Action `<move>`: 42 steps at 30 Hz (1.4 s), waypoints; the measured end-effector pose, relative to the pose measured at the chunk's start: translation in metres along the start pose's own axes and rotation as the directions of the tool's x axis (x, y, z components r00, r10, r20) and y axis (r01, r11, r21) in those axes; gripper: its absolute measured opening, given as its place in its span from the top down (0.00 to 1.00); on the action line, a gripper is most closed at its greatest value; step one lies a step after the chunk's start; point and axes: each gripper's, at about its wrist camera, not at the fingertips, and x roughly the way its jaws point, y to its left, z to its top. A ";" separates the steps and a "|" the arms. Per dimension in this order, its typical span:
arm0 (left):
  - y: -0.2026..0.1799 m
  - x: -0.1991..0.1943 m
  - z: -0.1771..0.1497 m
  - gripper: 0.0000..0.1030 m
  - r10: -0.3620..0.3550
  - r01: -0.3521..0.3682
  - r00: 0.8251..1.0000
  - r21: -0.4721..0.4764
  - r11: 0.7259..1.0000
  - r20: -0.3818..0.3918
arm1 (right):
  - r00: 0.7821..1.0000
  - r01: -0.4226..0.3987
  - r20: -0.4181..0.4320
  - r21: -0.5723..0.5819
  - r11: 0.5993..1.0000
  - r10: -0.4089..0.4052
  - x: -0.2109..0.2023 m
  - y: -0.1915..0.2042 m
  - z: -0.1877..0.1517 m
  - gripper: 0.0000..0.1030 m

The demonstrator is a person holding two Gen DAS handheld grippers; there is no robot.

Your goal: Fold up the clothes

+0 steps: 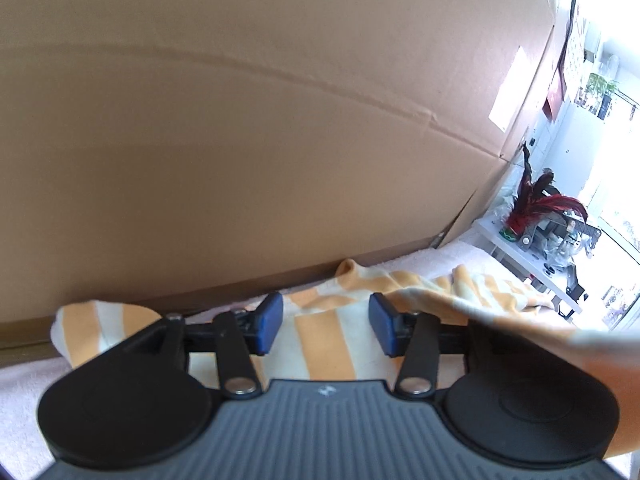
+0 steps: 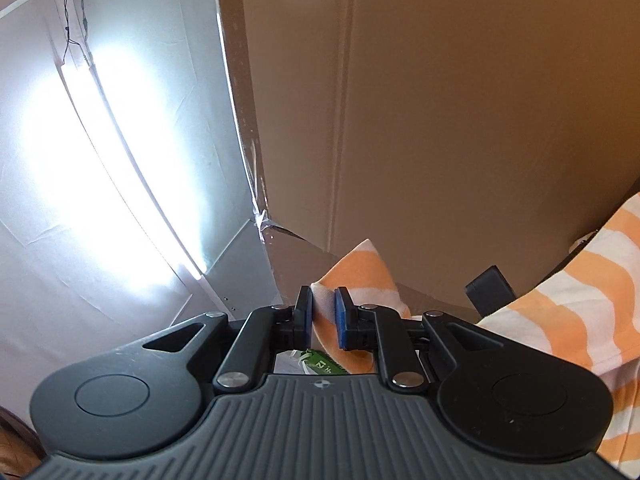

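Brown cardboard (image 1: pixel 240 120) fills most of the left wrist view, standing as a wall along the far edge of a pale pink surface (image 1: pixel 24 392). On that surface lies an orange-and-white striped garment (image 1: pixel 324 344), spread from the cardboard's foot toward the camera, with bunched folds toward the right edge. The left gripper (image 1: pixel 326 324) hovers low over the cloth with its blue pads (image 1: pixel 270 322) spread wide apart and nothing between them; striped fabric shows through the gap. A fold of the same garment drapes across the right side of that gripper's body. Beyond the surface's far right corner stands a white table (image 1: pixel 520 256) with red feathers (image 1: pixel 540 200) and clutter on it.

From the right wrist view, the right gripper (image 2: pixel 324 312) is clamped on a raised corner of the striped garment (image 2: pixel 360 272), the cloth pinched between its pads and lifted in front of the cardboard (image 2: pixel 460 120). More striped fabric hangs at the right edge. A small dark block (image 2: pixel 490 284) sits beside it, possibly part of the other gripper. A bright white wall (image 2: pixel 100 160) lies to the left.
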 end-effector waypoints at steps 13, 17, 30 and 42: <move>0.004 -0.016 -0.017 0.46 0.031 -0.031 0.999 -0.008 0.999 0.018 | 0.997 -0.017 -0.070 0.025 1.000 0.019 0.002 -0.004 -0.002 0.87; 0.007 -0.031 -0.025 0.42 0.029 -0.027 0.998 -0.039 0.999 0.056 | 0.994 -0.006 -0.108 0.013 1.000 0.007 0.007 -0.006 -0.011 0.87; 0.022 -0.065 -0.052 0.40 0.053 -0.041 0.995 -0.123 0.991 0.088 | 0.982 -0.014 -0.187 0.036 0.999 0.021 0.003 -0.013 -0.034 0.85; 0.001 -0.102 -0.076 0.39 0.036 -0.022 0.991 -0.109 0.994 0.127 | 0.980 -0.015 -0.198 0.078 0.997 0.030 -0.023 -0.020 -0.057 0.85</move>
